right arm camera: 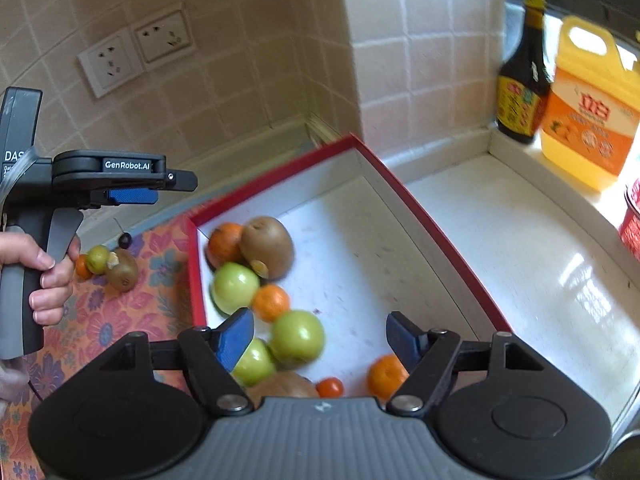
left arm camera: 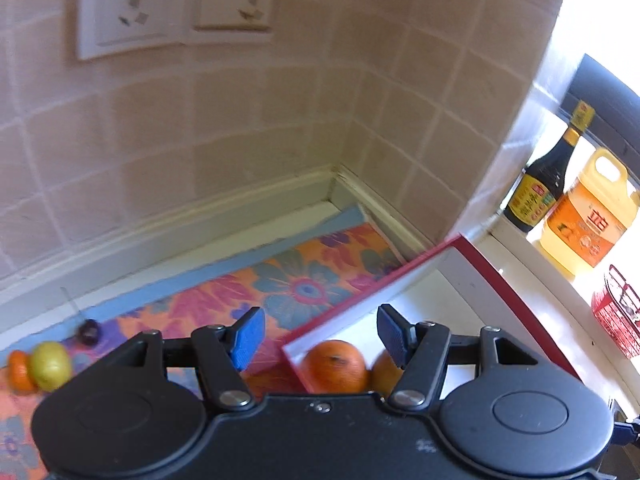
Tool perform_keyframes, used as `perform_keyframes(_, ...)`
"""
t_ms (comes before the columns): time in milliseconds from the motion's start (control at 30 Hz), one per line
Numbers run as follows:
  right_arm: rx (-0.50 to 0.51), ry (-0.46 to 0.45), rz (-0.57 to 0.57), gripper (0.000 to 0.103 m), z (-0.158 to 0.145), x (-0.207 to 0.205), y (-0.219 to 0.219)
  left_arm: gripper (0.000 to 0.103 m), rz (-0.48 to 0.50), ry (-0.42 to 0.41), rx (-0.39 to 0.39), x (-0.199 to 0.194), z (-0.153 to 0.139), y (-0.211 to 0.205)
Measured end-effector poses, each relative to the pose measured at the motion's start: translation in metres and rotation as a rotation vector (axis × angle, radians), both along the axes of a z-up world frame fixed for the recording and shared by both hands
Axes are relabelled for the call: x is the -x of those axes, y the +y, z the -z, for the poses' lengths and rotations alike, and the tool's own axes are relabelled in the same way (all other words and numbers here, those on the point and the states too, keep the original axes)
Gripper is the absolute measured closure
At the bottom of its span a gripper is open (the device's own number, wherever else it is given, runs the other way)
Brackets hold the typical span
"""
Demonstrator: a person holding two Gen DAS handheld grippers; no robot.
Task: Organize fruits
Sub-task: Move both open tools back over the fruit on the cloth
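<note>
— Fruit, boxed: what lies ahead of the right gripper [right arm camera: 320, 338]?

— Red-rimmed box [right arm camera: 404, 196] with a white floor. Between the spread blue fingers [right arm camera: 236, 338], nothing gripped: one green apple [right arm camera: 297, 338], a second green apple [right arm camera: 253, 360] partly behind the left finger. Beyond them a tangerine [right arm camera: 271, 302], a third green apple [right arm camera: 234, 287], a kiwi [right arm camera: 267, 247] and an orange [right arm camera: 224, 243] against the box's far-left corner. Close under the tool: another kiwi [right arm camera: 282, 386], a cherry tomato [right arm camera: 330, 387], a tangerine [right arm camera: 386, 376] by the right finger.

— Fruit, loose?

— Left of the box, on the floral mat [right arm camera: 120, 320]: a kiwi [right arm camera: 122, 270], a small green fruit [right arm camera: 98, 259], a small orange fruit [right arm camera: 82, 266], a dark cherry [right arm camera: 125, 240] with a stem.

— Left gripper [left arm camera: 321, 334]?

— Fingers spread, empty, held above the box's left edge [left arm camera: 360, 300]. Just below it, inside the box, an orange [left arm camera: 335, 366] with a second orange fruit [left arm camera: 384, 372] touching it. Far to its left on the mat: a yellow-green fruit [left arm camera: 50, 365], an orange fruit [left arm camera: 19, 372], the cherry [left arm camera: 89, 330].

— Surroundings?

— Right of the box, white countertop [right arm camera: 520, 248]. On the sill beyond: dark sauce bottle [right arm camera: 522, 80], yellow detergent jug [right arm camera: 588, 112]. Tiled wall [right arm camera: 240, 60] with two sockets [right arm camera: 136, 50].
</note>
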State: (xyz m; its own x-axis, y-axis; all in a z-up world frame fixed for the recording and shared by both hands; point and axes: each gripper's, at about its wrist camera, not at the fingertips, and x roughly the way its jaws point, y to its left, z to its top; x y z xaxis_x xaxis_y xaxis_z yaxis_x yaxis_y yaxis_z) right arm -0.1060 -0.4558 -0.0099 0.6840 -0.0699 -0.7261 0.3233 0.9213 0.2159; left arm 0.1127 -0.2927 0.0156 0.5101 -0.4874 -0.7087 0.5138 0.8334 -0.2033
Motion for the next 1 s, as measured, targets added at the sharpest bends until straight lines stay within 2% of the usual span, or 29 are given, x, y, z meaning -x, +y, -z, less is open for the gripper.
perform_keyframes(300, 0.028, -0.080, -0.056, 0.027, -0.031, -0.024, 0.026, 0.028, -0.104, -0.041, 0.005, -0.005, -0.032, 0.059)
perform_keyframes(433, 0.035, -0.127, -0.088, 0.027, -0.049, -0.042, 0.039, 0.028, -0.160, -0.033, 0.055, -0.010, -0.053, 0.096)
perform_keyframes(667, 0.054, -0.251, -0.149, 0.024, -0.089, -0.080, 0.067, 0.023, -0.262, -0.109, 0.043, -0.023, -0.087, 0.163)
perform_keyframes(800, 0.038, -0.299, -0.205, 0.024, -0.093, -0.103, 0.089, 0.023, -0.342, -0.099, 0.017, -0.031, -0.080, 0.202)
perform_keyframes(1000, 0.004, -0.317, -0.302, 0.024, -0.078, -0.135, 0.126, 0.024, -0.420, -0.058, -0.007, -0.039, -0.045, 0.244)
